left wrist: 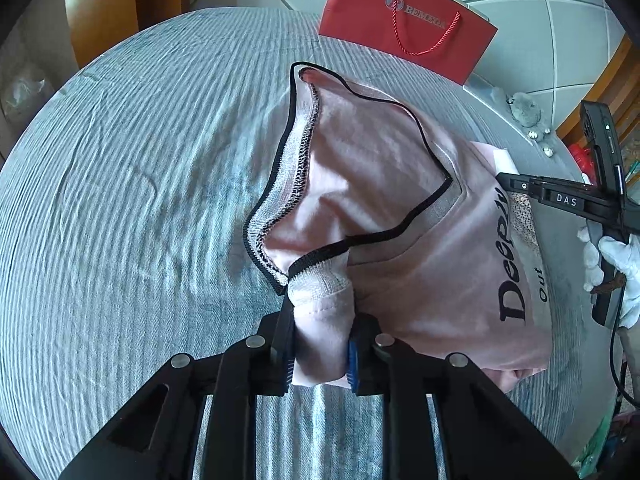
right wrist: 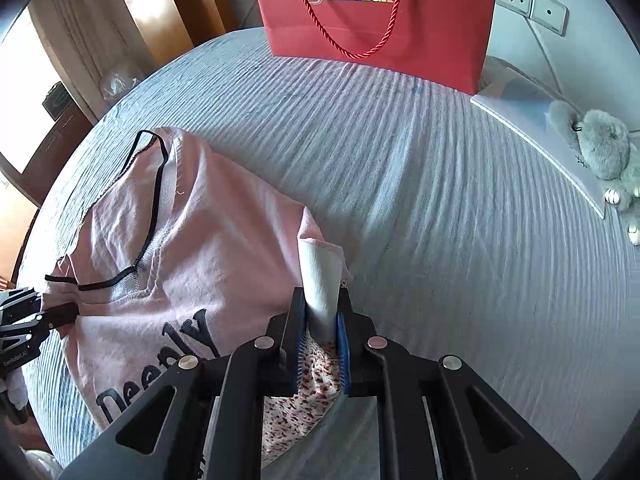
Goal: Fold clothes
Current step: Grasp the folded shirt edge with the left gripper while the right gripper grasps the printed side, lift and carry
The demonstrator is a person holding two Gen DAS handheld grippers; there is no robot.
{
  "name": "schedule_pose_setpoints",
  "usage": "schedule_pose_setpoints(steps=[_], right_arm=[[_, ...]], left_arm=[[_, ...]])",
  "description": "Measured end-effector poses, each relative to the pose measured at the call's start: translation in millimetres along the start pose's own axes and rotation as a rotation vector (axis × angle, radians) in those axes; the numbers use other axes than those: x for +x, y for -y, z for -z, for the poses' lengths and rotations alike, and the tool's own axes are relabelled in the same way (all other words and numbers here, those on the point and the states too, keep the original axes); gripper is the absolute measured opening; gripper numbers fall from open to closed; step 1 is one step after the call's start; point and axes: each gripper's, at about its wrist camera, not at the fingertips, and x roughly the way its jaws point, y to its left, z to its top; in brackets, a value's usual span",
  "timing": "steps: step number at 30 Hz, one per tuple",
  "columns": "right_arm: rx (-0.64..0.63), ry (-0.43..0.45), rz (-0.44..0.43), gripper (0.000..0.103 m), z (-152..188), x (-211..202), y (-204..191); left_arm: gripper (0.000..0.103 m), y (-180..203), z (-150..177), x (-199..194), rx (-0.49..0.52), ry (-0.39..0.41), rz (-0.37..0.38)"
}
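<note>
A pink T-shirt [left wrist: 400,208] with a black-edged grey neckband and black "Deeply" lettering lies bunched on the striped blue-grey cloth [left wrist: 140,200]. My left gripper [left wrist: 320,344] is shut on a fold of the shirt by its shoulder near the neckband. In the right wrist view the shirt [right wrist: 192,240] spreads to the left, and my right gripper [right wrist: 322,320] is shut on a pink-and-white sleeve edge of it, with a speckled patterned part below the jaws. The right gripper also shows in the left wrist view [left wrist: 516,186], and the left gripper in the right wrist view [right wrist: 60,316].
A red "BEMEGA" paper bag [right wrist: 376,20] stands at the far edge of the cloth [right wrist: 440,200]. A grey plush toy [right wrist: 604,148] lies on a white board [right wrist: 516,108] at the far right. Wooden furniture [right wrist: 72,128] stands to the left.
</note>
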Motion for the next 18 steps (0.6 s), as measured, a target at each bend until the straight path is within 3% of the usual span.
schedule_pose_setpoints(steps=[7,10,18], right_arm=[[-0.016,0.050,0.051,0.009,1.2,-17.9,-10.7],[-0.021,0.096,0.058,0.009,-0.2,-39.5,-12.7],[-0.045,0.207,0.098,0.009,5.5,-98.2,-15.0]], left_arm=[[0.014,-2.1,4.8,-8.8,0.019,0.035,-0.001],[0.014,-6.0,15.6,-34.8,0.046,0.062,-0.001],[0.014,49.8,-7.8,-62.0,0.135,0.134,-0.002]])
